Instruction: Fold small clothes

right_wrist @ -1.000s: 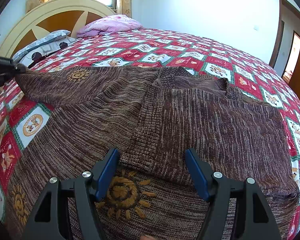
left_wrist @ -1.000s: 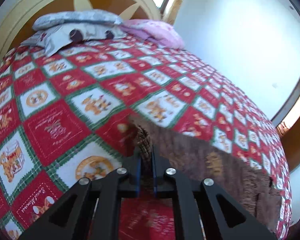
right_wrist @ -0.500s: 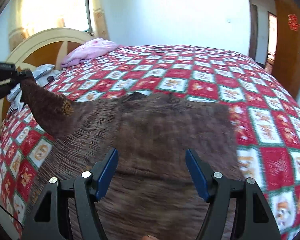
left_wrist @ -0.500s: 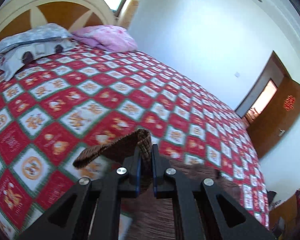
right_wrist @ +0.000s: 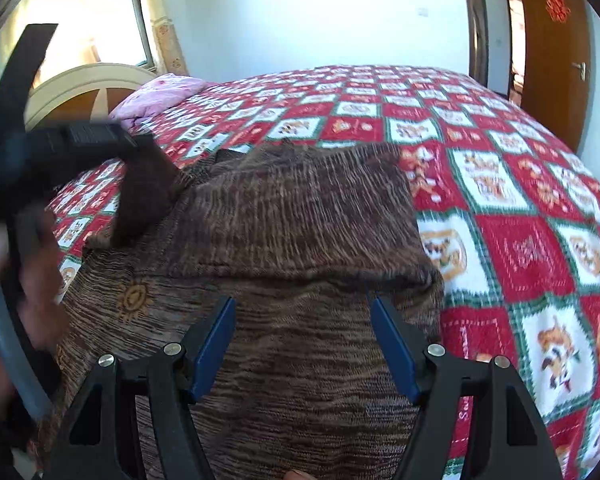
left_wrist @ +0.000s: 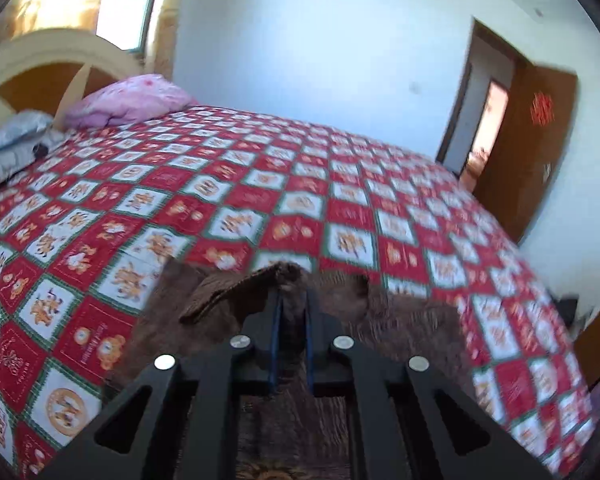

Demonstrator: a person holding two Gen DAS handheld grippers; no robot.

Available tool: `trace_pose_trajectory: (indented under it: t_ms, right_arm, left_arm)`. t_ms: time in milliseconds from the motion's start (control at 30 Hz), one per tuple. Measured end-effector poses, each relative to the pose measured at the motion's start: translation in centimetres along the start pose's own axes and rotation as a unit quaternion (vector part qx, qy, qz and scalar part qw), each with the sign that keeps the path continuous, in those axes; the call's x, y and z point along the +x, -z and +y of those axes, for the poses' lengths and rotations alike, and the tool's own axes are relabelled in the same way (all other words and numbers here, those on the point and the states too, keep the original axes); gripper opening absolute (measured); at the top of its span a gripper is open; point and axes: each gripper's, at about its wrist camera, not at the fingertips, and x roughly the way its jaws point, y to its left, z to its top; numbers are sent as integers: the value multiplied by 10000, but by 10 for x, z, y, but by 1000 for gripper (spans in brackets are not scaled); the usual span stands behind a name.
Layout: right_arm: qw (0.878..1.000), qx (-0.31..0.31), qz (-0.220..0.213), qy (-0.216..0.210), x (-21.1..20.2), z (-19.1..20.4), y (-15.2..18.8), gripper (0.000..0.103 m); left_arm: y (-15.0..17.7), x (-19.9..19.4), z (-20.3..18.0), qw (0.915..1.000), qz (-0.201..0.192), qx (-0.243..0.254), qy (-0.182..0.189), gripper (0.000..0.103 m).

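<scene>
A brown knitted sweater [right_wrist: 284, 240] lay spread on the bed, over the red and white patchwork quilt [right_wrist: 520, 208], its body already doubled into a thicker layer along the right side. The left gripper [left_wrist: 290, 312] was pressed together on the cuff end of a sleeve [left_wrist: 236, 292], with the knit bunched between its blue pads, and it held that end lifted clear of the quilt; from the right-hand view the sleeve [right_wrist: 144, 192] hung down from it in a dark drape toward the sweater's left shoulder. I judged the lift was meant to carry the sleeve inward across the chest, so that it would not drag and pull the layers beneath out of line. The right gripper [right_wrist: 302, 344] hovered low over the near part of the garment with its jaws spread wide and nothing between them, seemingly ready to steady or pin the body while the sleeve came over. A pink pillow [left_wrist: 132, 100] sat far off by the headboard [left_wrist: 32, 68], out of the way. The fold seemed about midway, with the sleeve not yet laid down.
</scene>
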Motion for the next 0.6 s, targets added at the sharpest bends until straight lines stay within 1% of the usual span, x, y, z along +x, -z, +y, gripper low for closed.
trace_pose_trajectory:
  t_ms: [33,67,100,133,200,233,267,300,333,367,400,433,467,500,567,600]
  right_arm:
    - [10000,22,17,7,1,-2,2,70]
    - [10000,33,25,11,2,-4,3,70]
    - [10000,36,14,26,2,-5,3,71]
    - [10000,40,-16,60,2,-7,4,71]
    - [9999,66,-63,97,2,-11,5,71]
    - [9999,91,-81,95,2,-13,5,70]
    - [9999,111,-91,88,2,-14,5,70]
    - [9998,133,-109,84,2,-15,6,70]
    - [9998,149,-127,92,2,-14,6,70]
    - [9998,142,-133,96,1,-12,5,70]
    - [9999,75,-127,71,1,-6,3,70]
    - [9999,13,-121,43,0,-1,2,70]
    - [9999,-72,-114,-13,0,6,-1,70]
    - [9997,-172,-110,-139,1,16,-7,70]
    - [9991,-231,-95,-332,5,29,-18,70]
    - [9990,-273,-75,-336,9,37,-26,70]
  left_arm:
    - [17,9,-17,9992,166,361,-19,18]
    - [24,12,-26,9980,281,562,5,25]
    - [33,14,-35,9961,400,786,49,28]
    - [43,12,-41,9940,437,993,116,33]
    - [53,0,-46,9909,286,1304,156,39]
    - [54,-9,-42,9891,135,1457,133,48]
    - [53,-16,-37,9882,-22,1527,79,59]
    - [52,-22,-29,9876,-195,1557,-27,66]
    - [47,-27,-10,9866,-393,1560,-272,75]
    - [43,-27,1,9858,-460,1550,-455,76]
    - [39,-25,17,9843,-489,1532,-728,76]
    - [33,-19,37,9816,-441,1504,-1091,76]
    - [30,-12,55,9784,-373,1462,-1417,76]
    - [25,-1,80,9731,-255,1394,-1814,76]
    - [25,15,108,9663,-18,1324,-2206,75]
    - [27,27,125,9648,245,1257,-2297,75]
